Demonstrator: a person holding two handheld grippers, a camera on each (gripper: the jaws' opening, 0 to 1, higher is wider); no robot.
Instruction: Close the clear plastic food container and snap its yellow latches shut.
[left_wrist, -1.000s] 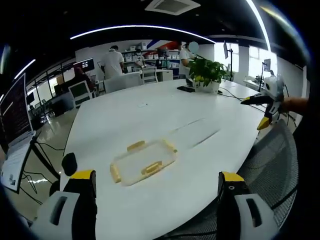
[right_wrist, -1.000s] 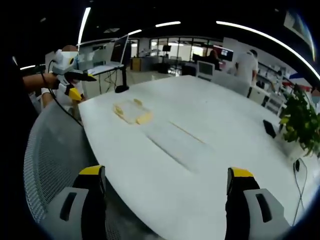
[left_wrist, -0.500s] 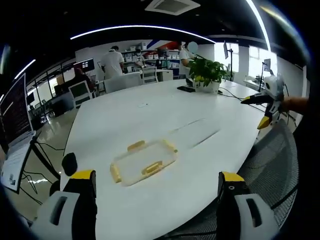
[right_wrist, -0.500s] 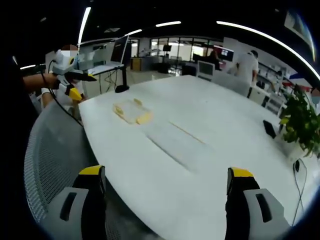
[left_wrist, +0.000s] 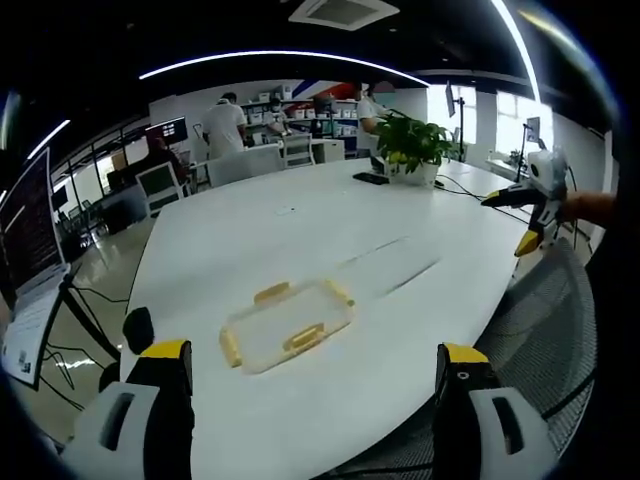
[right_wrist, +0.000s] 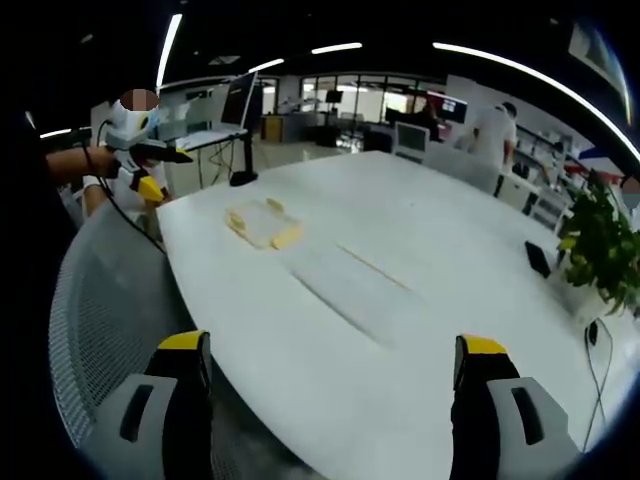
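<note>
A clear plastic food container (left_wrist: 288, 325) with yellow latches (left_wrist: 302, 337) lies flat on the white table (left_wrist: 330, 230), a short way ahead of my left gripper (left_wrist: 312, 375), which is open with nothing between its jaws. From the right gripper view the container (right_wrist: 264, 223) is small and far off at the table's left end. My right gripper (right_wrist: 335, 365) is open and empty over the table's near edge. The right gripper (left_wrist: 535, 200) also shows at the right of the left gripper view, and the left gripper (right_wrist: 140, 150) at the left of the right gripper view.
A grey mesh chair back (right_wrist: 100, 330) stands at the table edge, also seen as a chair back (left_wrist: 545, 320). A potted plant (left_wrist: 412, 145) and a dark phone (left_wrist: 372, 179) sit at the table's far end. People stand by shelves behind. A laptop (left_wrist: 30, 270) is at left.
</note>
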